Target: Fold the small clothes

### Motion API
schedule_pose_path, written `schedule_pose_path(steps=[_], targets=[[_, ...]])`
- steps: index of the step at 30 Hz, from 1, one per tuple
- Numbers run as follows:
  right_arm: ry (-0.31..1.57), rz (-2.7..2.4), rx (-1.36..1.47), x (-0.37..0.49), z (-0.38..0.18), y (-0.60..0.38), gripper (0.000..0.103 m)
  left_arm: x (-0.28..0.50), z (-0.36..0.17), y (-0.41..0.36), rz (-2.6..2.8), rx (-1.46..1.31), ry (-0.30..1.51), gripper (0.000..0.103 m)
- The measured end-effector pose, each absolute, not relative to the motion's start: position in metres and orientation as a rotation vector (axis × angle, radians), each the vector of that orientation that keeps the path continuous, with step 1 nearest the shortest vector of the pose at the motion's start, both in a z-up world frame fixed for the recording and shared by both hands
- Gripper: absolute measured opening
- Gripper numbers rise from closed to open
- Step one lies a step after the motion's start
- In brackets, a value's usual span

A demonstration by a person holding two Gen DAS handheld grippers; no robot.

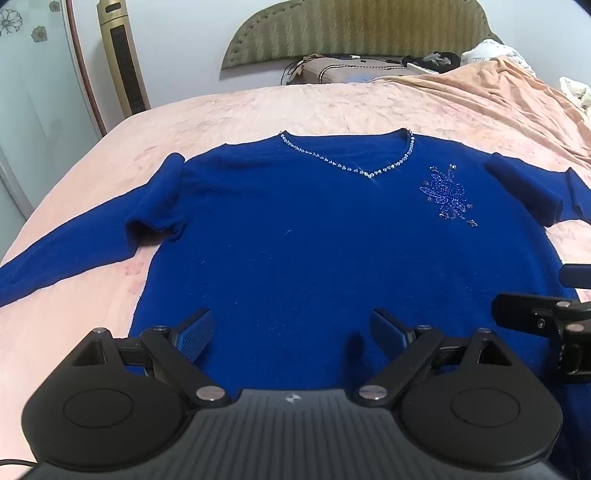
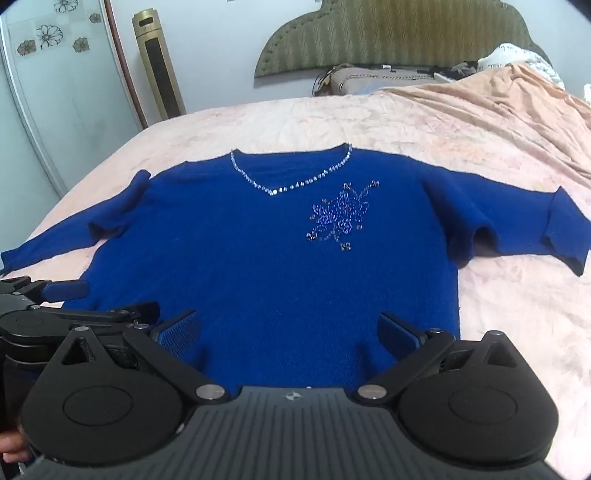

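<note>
The blue sweater (image 1: 303, 229) lies flat and face up on the pink bedspread (image 1: 236, 110), just ahead of both my grippers, its hem toward me and its beaded V-neckline (image 1: 351, 162) at the far end. Both sleeves reach sideways: one runs long to my left (image 1: 74, 254), the other (image 2: 517, 221) ends in a turned cuff off to my right. A beaded flower motif (image 2: 340, 218) sits on the chest, ahead and a little right of centre.

My left gripper (image 1: 291, 332) hovers over the hem with its jaws wide apart and nothing between them. My right gripper (image 2: 290, 330) sits beside it, jaws equally spread and empty, near the hem's right half. The two tools are close together; each shows at the edge of the other's view.

I judge folding has not begun, so the first grab matters. I would spread the grippers toward the two hem corners, or take a sleeve first and lay it across the body. Pinch both knit layers together, lift low, and avoid dragging the fabric, since the bunching at each armpit could carry into the fold.

Beyond the bed stand a padded headboard (image 1: 354, 29) and a gold tower fan (image 1: 122, 59).
</note>
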State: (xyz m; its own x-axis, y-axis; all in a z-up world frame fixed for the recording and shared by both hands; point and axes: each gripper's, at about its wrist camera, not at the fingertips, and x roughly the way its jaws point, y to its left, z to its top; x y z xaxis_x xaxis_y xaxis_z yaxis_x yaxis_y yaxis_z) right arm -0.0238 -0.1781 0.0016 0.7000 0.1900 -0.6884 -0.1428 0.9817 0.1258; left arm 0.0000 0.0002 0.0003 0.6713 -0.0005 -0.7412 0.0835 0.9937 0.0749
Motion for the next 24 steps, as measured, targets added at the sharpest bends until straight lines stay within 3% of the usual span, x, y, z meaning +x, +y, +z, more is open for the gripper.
schedule_pose_path(steps=[19, 24], targets=[[0.699, 0.171, 0.079, -0.026, 0.006, -0.185, 0.103, 0.001, -0.002, -0.01, -0.011, 0.187, 0.787, 0.092], [0.525, 0.148, 0.015, -0.045, 0.025, -0.182, 0.103, 0.001, 0.0, -0.006, -0.011, 0.168, 0.787, 0.092]])
